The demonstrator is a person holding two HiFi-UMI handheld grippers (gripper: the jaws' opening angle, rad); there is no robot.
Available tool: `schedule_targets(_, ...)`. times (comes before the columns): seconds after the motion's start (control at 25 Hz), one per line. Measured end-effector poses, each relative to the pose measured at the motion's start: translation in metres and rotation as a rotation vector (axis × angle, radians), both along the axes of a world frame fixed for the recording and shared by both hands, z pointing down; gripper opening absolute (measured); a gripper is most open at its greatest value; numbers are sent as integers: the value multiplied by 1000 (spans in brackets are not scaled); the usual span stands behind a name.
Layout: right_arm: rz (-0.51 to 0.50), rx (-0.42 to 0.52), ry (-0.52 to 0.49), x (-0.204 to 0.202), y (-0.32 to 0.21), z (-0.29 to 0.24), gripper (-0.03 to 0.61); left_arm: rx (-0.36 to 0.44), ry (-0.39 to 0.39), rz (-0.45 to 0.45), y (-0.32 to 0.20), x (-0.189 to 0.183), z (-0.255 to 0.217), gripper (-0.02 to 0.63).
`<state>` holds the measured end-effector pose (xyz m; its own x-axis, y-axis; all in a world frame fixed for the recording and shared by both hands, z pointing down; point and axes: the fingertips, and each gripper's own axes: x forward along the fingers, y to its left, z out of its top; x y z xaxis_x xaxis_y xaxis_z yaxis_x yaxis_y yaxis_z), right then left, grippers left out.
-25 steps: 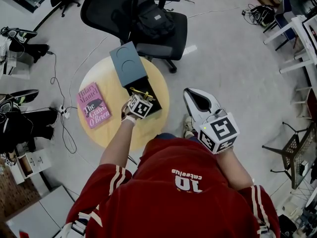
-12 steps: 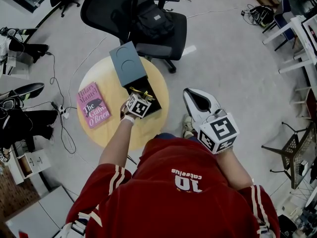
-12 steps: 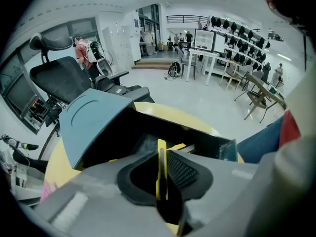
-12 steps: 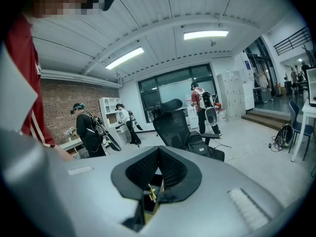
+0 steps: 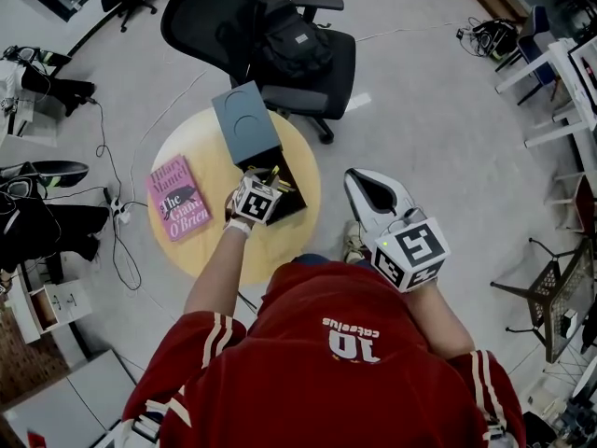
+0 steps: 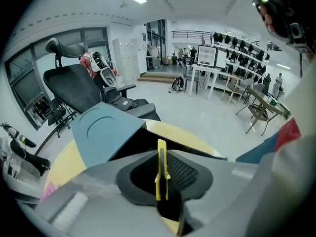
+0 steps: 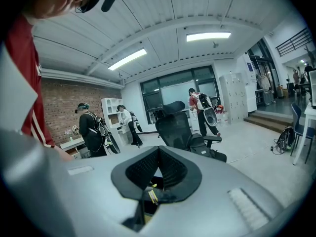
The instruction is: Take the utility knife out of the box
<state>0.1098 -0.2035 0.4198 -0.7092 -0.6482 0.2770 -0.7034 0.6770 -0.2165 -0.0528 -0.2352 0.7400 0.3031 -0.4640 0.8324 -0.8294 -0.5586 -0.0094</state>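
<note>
A yellow utility knife (image 5: 273,173) stands upright between the jaws of my left gripper (image 5: 269,179), just above the open black box (image 5: 291,203). The box sits on the round yellow table (image 5: 201,250), its grey-blue lid (image 5: 244,122) flipped back. In the left gripper view the knife (image 6: 161,174) is pinched edge-on between the pads of the left gripper (image 6: 160,154), with the lid (image 6: 106,132) below. The jaws have just been closing on the knife. My right gripper (image 5: 360,177) hangs off the table's right side, shut, with nothing held.
A pink book (image 5: 176,198) lies on the table's left part. A black office chair (image 5: 280,54) with a backpack stands right behind the table. Cables and bags lie on the floor at left. In the right gripper view, people stand by shelves (image 7: 91,127).
My left gripper has risen a little with the yellow knife, which now shows higher above the box's opening. The right gripper has stayed where it was.
</note>
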Motion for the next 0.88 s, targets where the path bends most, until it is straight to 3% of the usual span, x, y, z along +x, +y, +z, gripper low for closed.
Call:
schedule_targets(0.44,-33,34,-21,-28,13,-16,0,224,162,-44,-12,-14,-104,60)
schedule_targets(0.88,-77,59,-52,-77,42,-24,0,488,283,-42,19,-58,-199,59)
